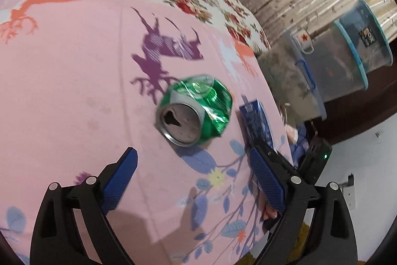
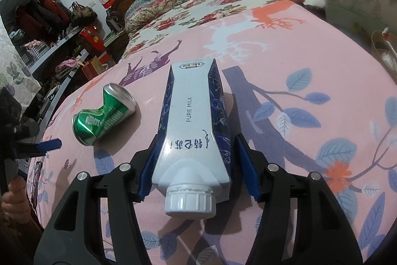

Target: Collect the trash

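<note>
A crushed green can [image 1: 196,109] lies on its side on the pink printed bedsheet [image 1: 74,91], open end toward me. My left gripper [image 1: 193,165] is open, its blue pads either side just short of the can. In the right wrist view the can [image 2: 104,116] lies left of a white and blue milk carton [image 2: 193,131] with a white screw cap. My right gripper [image 2: 196,165] straddles the carton's cap end, left pad touching, right pad a small gap away. The carton [image 1: 255,118] also shows in the left view, beside the can.
A floral quilt [image 2: 211,1] covers the bed behind the pink sheet. Clear plastic storage bins [image 1: 347,61] with blue rims stand off the bed's right side. A cluttered shelf [image 2: 49,29] and bags stand at the left. My left gripper's blue tip [image 2: 49,144] shows at the sheet's left edge.
</note>
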